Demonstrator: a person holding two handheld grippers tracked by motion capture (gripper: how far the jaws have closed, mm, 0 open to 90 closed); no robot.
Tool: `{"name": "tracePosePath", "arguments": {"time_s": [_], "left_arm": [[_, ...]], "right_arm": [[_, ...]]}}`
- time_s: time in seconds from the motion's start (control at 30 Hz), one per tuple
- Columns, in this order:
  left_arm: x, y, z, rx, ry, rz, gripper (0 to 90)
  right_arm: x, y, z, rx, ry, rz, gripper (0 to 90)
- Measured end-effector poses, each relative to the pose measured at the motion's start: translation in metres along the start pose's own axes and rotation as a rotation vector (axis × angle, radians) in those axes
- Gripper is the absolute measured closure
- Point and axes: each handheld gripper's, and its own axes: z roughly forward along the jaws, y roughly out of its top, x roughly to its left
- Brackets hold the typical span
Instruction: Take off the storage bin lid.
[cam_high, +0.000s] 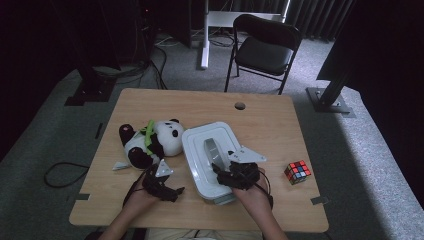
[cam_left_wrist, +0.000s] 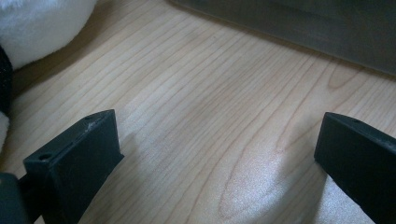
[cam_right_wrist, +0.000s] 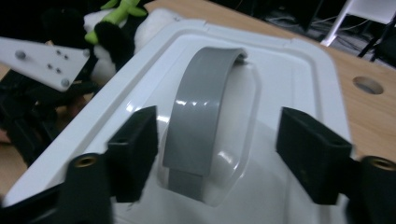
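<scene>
The right gripper (cam_right_wrist: 215, 154) is reaching with open jaws around the grey handle (cam_right_wrist: 201, 116) on the white box lid (cam_high: 200, 150) mid-table, and should squeeze it squarely in the middle.

White lidded box (cam_high: 210, 162) flat at table centre (grey arched handle (cam_right_wrist: 198, 119) upright on lid)

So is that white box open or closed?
Closed: the white box has its lid seated flat on top, grey handle up.
</scene>
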Motion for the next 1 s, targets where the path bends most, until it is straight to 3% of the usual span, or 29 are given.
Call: {"name": "tracePosePath", "arguments": {"time_s": [0.13,0.17,0.2,0.43,0.73,1.0], "left_arm": [[0.0,0.0,0.0,-0.001,0.0,-0.001,0.8],[0.0,0.0,0.0,-0.001,0.0,-0.002,0.8],[0.0,0.0,0.0,-0.001,0.0,-0.002,0.8],[0.0,0.0,0.0,0.002,0.0,0.002,0.8],[0.0,0.0,0.0,0.002,0.0,0.003,0.8],[0.0,0.0,0.0,0.004,0.0,0.005,0.8]], "right_arm": [[-0.001,0.001,-0.001,0.004,0.007,-0.007,37.3],[-0.001,0.001,0.0,0.005,0.028,-0.002,45.1],[-0.002,0.002,0.0,0.011,0.041,0.005,46.0],[0.004,0.003,0.003,0.038,0.023,-0.036,48.9],[0.01,0.004,0.006,0.065,0.022,-0.076,62.2],[0.006,0.005,0.007,0.077,0.049,-0.026,64.7]]}}
